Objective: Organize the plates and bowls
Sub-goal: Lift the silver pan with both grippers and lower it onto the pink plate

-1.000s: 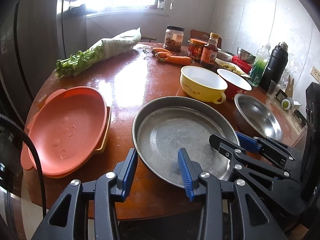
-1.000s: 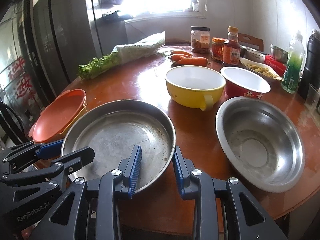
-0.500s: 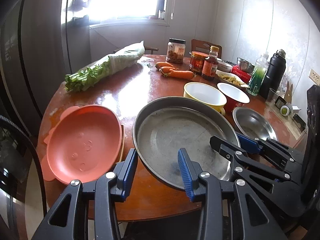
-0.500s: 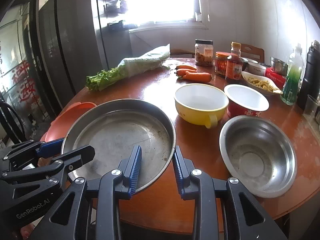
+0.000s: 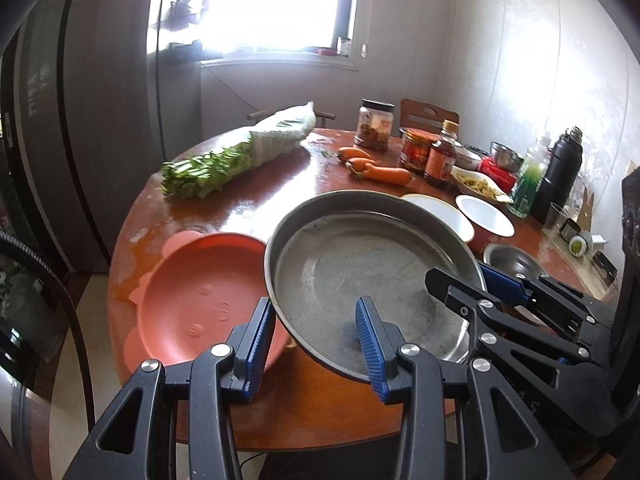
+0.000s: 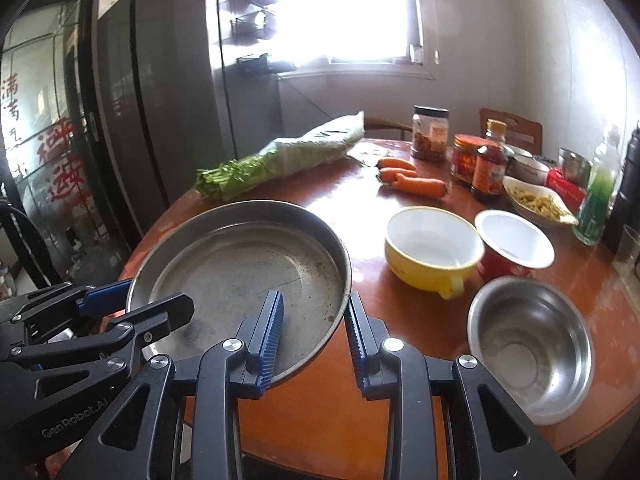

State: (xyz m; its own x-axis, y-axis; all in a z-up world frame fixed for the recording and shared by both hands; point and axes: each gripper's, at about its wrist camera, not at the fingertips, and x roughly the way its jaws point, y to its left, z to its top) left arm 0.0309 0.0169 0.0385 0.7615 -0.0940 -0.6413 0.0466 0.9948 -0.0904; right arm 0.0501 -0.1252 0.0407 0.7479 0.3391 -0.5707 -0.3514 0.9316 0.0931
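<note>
A wide steel pan [image 5: 360, 264] [image 6: 240, 264] hangs tilted above the round wooden table [image 6: 360, 400]. My left gripper [image 5: 316, 340] is shut on its near rim, one finger inside and one outside. My right gripper [image 6: 314, 328] is shut on the rim at the pan's right side and also shows in the left wrist view [image 5: 460, 276]. An orange plate [image 5: 192, 288] lies on the table to the pan's left, partly under its edge. A yellow bowl [image 6: 432, 252], a red bowl [image 6: 516, 244] with a white inside and a steel bowl [image 6: 528, 344] stand to the right.
A bundle of greens [image 6: 280, 160], carrots [image 6: 416, 184], jars and sauce bottles [image 6: 488, 164], a dish of food [image 6: 536, 200], a green bottle [image 6: 596, 200] and a black flask [image 5: 560, 172] crowd the table's far side. A dark fridge [image 6: 160, 100] stands at left.
Both grippers have risen with the steel pan, lifting it off the table. The table and its dishes now look lower and farther, and the pan overlaps the orange plate's edge.
</note>
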